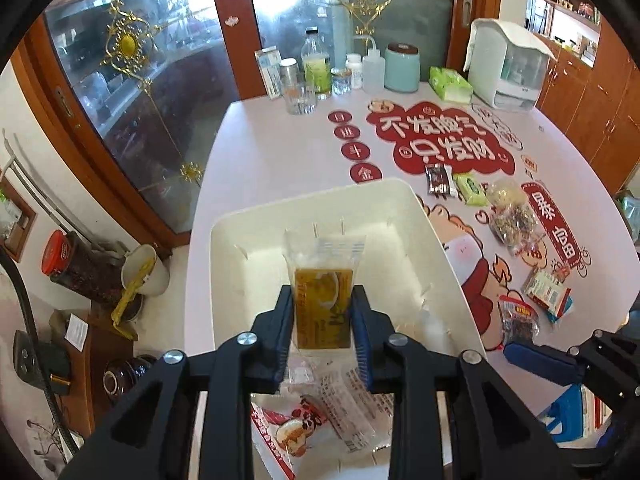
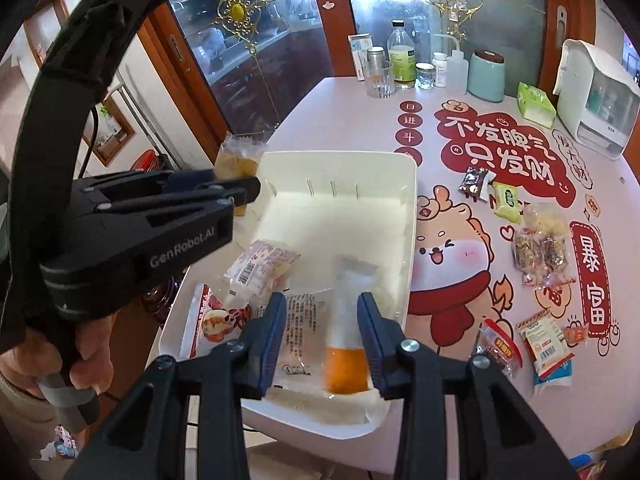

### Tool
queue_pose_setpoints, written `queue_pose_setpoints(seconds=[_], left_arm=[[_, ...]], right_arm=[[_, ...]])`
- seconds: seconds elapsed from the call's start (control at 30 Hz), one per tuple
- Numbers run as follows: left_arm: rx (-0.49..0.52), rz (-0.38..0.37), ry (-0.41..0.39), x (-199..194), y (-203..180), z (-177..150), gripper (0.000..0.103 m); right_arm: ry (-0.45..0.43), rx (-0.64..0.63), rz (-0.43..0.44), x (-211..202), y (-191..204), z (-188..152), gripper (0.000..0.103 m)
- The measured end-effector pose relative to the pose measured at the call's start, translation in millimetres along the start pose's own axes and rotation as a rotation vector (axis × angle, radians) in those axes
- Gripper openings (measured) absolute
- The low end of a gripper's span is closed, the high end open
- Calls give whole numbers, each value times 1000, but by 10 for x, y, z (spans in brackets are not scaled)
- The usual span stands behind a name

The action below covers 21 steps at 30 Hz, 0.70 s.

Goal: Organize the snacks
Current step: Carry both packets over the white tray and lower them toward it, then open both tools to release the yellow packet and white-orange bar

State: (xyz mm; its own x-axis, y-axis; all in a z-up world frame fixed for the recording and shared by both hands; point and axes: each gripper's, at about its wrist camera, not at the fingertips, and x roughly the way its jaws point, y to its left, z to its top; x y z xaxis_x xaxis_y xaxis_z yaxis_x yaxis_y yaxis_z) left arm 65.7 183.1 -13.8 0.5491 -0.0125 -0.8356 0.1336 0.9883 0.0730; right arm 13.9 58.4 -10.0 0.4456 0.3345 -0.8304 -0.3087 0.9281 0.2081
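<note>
Two tongs were in view. The left tongs were clamped on one clear packet of yellow-brown jelly, held above the white bin that stood on the near left part of the worktop. The right tongs stood wide apart over the bin's near right end, with one blurred packet with an orange end between the fingers; whether they touched it could not be told. Three more packets lay in the bin: a red-printed one at the near left, a barcoded one beyond it, and a clear one with black text. To the right on the worktop lay six loose snacks: a dark packet, a green one, a bag of mixed bits, a red packet, a white-and-blue one, and a small orange one, partly hidden. The left gripper's body hid part of the bin's far left corner in the right view.
</note>
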Motion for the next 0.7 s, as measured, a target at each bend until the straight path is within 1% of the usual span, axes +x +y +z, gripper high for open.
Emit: queue_pose_setpoints(seconds=[0.03, 0.07, 0.1, 0.17, 0.23, 0.33, 0.7], left_arm=[[2, 1, 4, 9, -1, -9, 41], [9, 9, 3, 14, -6, -22, 48], [12, 20, -2, 9, -7, -34, 63], [18, 36, -19, -18, -13, -44, 76], [23, 39, -32, -46, -19, -45, 80], [28, 36, -40, -69, -34, -40, 82], [23, 16, -44, -94, -20, -64, 83]], right_arm=[[1, 3, -1, 0, 3, -2, 41], [1, 7, -3, -4, 3, -5, 44], [-1, 10, -6, -4, 4, -8, 45], [-6, 17, -14, -23, 2, -9, 47], [-13, 20, -21, -43, 12, -13, 48], [-18, 19, -29, -57, 26, -9, 48], [-32, 44, -48, -105, 12, -34, 48]])
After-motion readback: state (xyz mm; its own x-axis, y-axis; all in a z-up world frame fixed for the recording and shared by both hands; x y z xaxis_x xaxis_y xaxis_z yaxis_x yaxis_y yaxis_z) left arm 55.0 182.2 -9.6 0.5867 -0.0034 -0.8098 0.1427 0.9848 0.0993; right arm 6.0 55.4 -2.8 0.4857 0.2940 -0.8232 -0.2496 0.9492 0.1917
